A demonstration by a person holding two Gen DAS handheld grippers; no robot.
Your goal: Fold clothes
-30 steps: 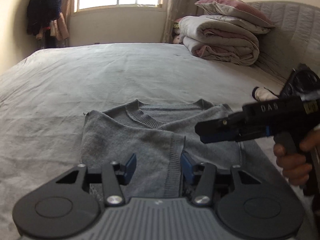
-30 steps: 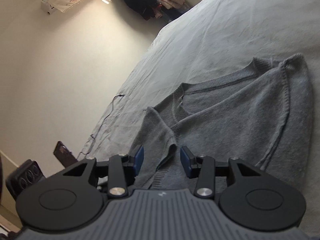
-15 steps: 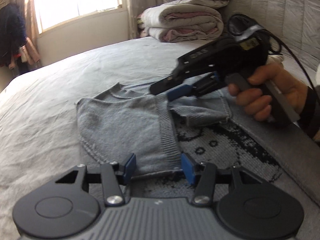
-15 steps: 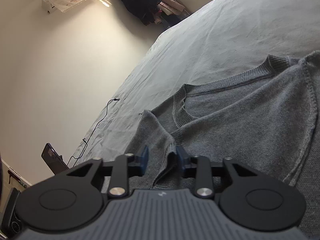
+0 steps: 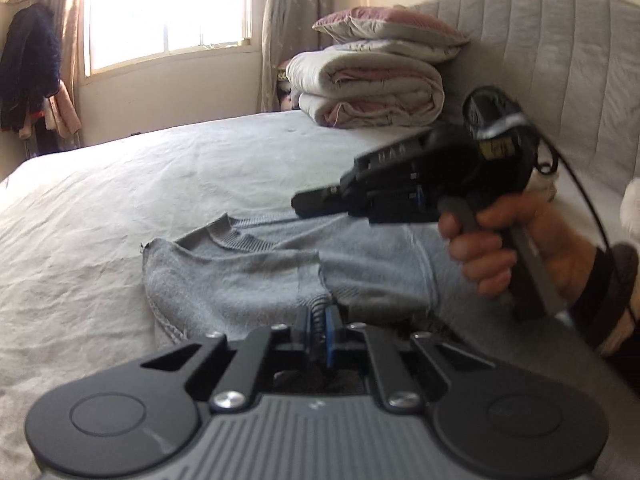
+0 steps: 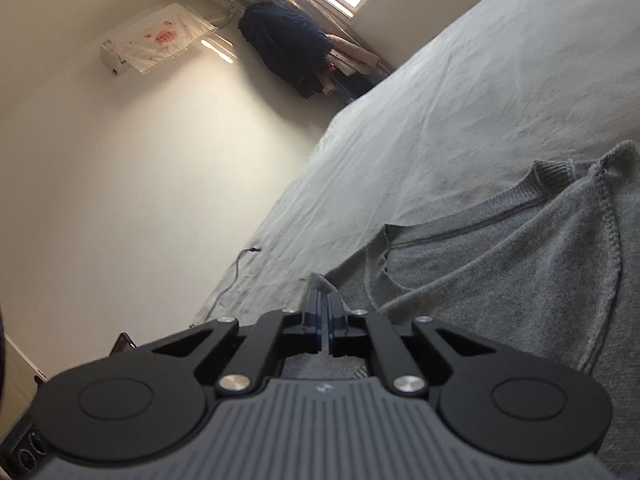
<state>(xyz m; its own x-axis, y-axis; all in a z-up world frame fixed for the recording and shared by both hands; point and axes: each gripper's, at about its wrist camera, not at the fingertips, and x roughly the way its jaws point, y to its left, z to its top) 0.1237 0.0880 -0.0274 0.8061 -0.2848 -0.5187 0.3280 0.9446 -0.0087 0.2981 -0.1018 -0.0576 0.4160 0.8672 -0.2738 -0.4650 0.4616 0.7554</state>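
**Both tools clamped on the sweater hem, ready for the fold**

The grey sweater [image 5: 248,280] lies flat on the bed [image 5: 120,200], neckline toward the window, with one side panel already laid over the body. It sits on the near part of the mattress, well clear of the folded quilts [image 5: 368,92] by the headboard.

Left tool [image 5: 319,322]: jaws pressed together, pinching the ribbed edge of the folded panel where it meets the near hem. The knit bunches between the blue pads.

Right tool [image 6: 325,312]: jaws pressed together on a small peak of knit at the sweater's corner, which stands up just past the fingertips. In the left view this tool is carried by the right hand [image 5: 516,248] above the far side of the garment; its tip is blurred there.

Judgement: two grips along one edge keep the hem straight, so the cloth can be carried toward the neckline without sagging or skewing. The grips are shallow, taking only the edge; this probably catches the top layers and leaves the sheet behind. Risk: a thin pinch on loose knit may slip, or take unequal layers, so that the fold lands crooked.
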